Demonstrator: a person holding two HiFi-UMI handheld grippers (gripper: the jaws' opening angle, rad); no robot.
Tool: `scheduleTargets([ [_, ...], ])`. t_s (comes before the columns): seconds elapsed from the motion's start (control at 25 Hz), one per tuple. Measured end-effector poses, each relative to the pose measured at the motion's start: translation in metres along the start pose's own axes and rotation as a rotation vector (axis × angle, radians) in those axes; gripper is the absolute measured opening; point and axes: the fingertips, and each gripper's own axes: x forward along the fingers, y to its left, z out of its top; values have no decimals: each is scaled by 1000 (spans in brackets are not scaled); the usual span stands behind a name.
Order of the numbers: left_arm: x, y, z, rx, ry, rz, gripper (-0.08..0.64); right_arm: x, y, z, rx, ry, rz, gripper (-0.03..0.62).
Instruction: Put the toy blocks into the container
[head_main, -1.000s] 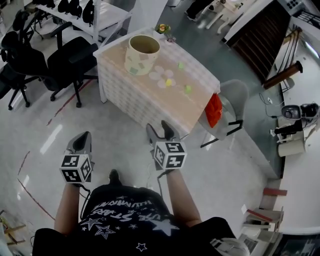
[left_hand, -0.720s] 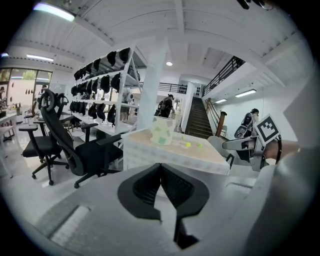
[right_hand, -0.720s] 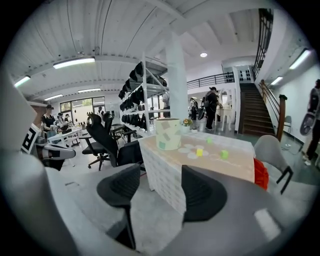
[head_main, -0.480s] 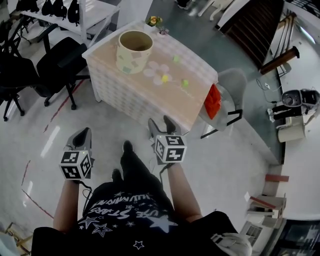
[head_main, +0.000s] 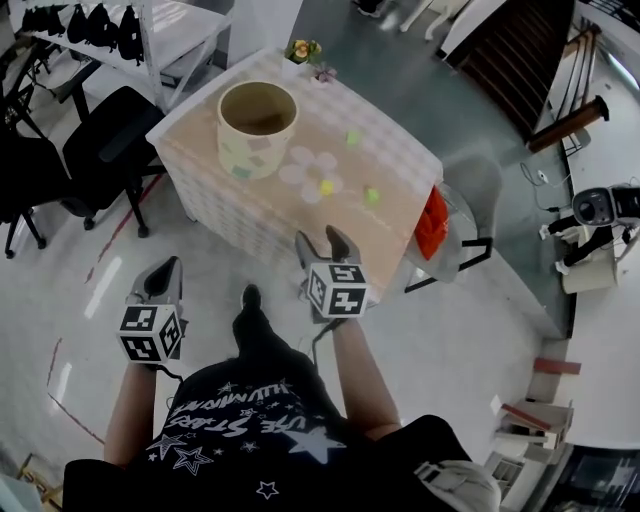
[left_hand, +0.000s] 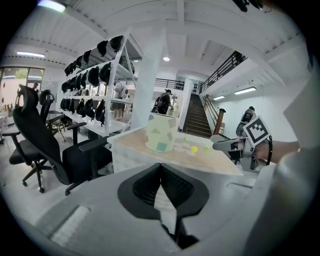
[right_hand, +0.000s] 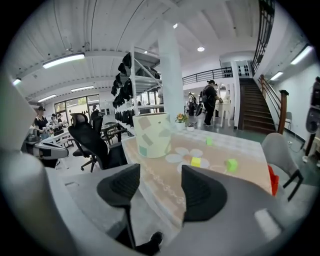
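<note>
Head view, container: the container (head_main: 258, 125) stands open-topped on the table (head_main: 400, 150).
Head view, blocks: the yellow block (head_main: 326, 187) lies right of the container on a flower mat (head_main: 297, 172). The near green block (head_main: 371, 196) lies further right of the container. The far green block (head_main: 352, 137) lies right of the container, past the mat.
Head view, grippers: I see the left gripper (head_main: 163, 283) and right gripper (head_main: 319, 247) on my side of the container, well apart from it and off the table.
Left gripper view, claw: I read the jaws pressed together, tips touching.
Left gripper view, container: the container (left_hand: 161, 132) sits ahead, above the closed tips and well apart, with the yellow block (left_hand: 194, 148) just right of its base.
Right gripper view, claw: I read the jaws spread, with the table's edge showing through the gap.
Right gripper view, container: the container (right_hand: 151, 135) stands ahead, left of the gap. All three blocks lie right of the container, out on the table.
</note>
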Motion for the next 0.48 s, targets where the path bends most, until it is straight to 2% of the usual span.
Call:
scheduleTargets([
  [0.28,68,2,49,23,13,-7,9,51,-42,31,9,32,-15,262],
  [0.48,108,-4,56,24,50,-21,9,79,-69,30,31,72,-26,262],
])
